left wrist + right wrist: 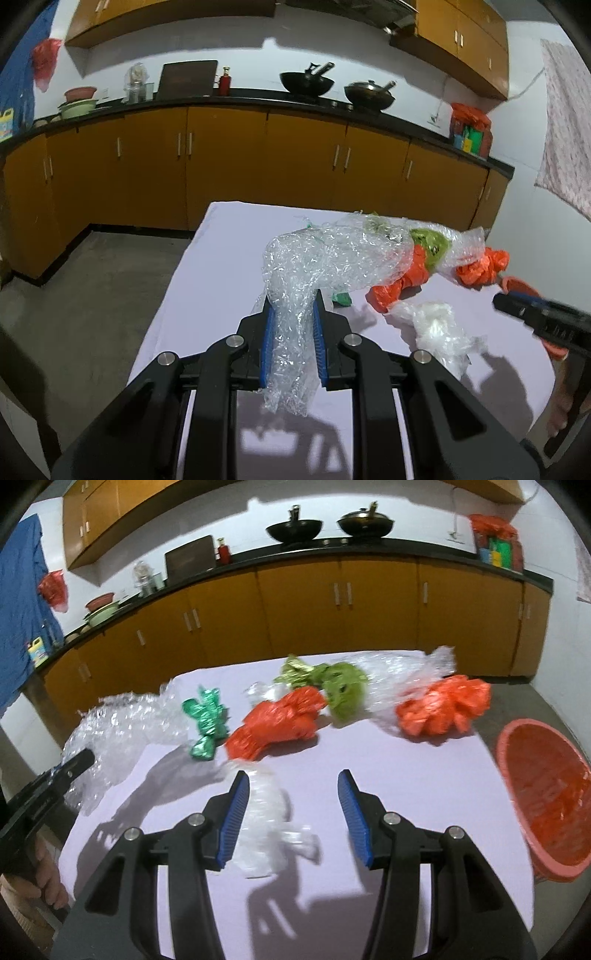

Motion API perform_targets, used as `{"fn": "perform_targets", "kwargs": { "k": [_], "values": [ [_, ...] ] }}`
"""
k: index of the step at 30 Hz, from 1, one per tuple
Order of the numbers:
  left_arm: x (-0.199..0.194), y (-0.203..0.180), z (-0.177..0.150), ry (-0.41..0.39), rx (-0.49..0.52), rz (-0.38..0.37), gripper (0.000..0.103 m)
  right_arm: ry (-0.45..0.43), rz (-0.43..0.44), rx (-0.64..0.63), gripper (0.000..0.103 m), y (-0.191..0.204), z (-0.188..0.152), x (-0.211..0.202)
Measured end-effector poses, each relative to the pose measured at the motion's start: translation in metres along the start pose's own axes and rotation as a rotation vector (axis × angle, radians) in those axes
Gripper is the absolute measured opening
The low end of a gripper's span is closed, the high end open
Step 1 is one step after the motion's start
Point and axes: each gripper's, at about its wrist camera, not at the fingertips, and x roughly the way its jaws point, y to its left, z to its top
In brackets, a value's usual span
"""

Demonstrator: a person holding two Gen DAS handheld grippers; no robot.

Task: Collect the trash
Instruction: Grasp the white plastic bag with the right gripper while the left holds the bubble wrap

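My left gripper (293, 314) is shut on a sheet of clear bubble wrap (325, 258) and holds it above the lilac table (207, 288); the wrap also shows in the right wrist view (122, 727). My right gripper (293, 794) is open above a crumpled clear plastic bag (266, 827), which lies between its fingers and nearer the left one. On the table lie two orange bags (277, 723) (443, 709), a green foil wrapper (207, 720), a light green wrapper (343, 686) and more clear plastic (406, 672). An orange basket (543, 797) lies tilted at the right edge.
Yellow kitchen cabinets (221, 162) with a black counter run behind the table. Woks (306, 83) and bowls (77, 103) stand on the counter. Grey floor (92, 295) lies left of the table.
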Motion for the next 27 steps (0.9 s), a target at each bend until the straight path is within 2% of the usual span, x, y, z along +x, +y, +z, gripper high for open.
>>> {"fn": "perform_targets", "kwargs": {
  "k": [7,16,21,27],
  "values": [
    [-0.004,0.015,0.005,-0.019,-0.025,0.030,0.019,0.070,0.043,-0.023,0.050,0.018,-0.005,0.026],
    [0.001,0.035,0.009,-0.015,-0.067,0.068,0.019,0.141,0.029,-0.078,0.049,0.026,-0.018,0.052],
    [0.004,0.040,0.008,-0.002,-0.080,0.075,0.019,0.171,0.036,-0.112,0.016,0.030,-0.022,0.059],
    [0.002,0.041,0.010,0.000,-0.079,0.076,0.019,0.159,0.031,-0.120,0.008,0.027,-0.024,0.053]
  ]
}}
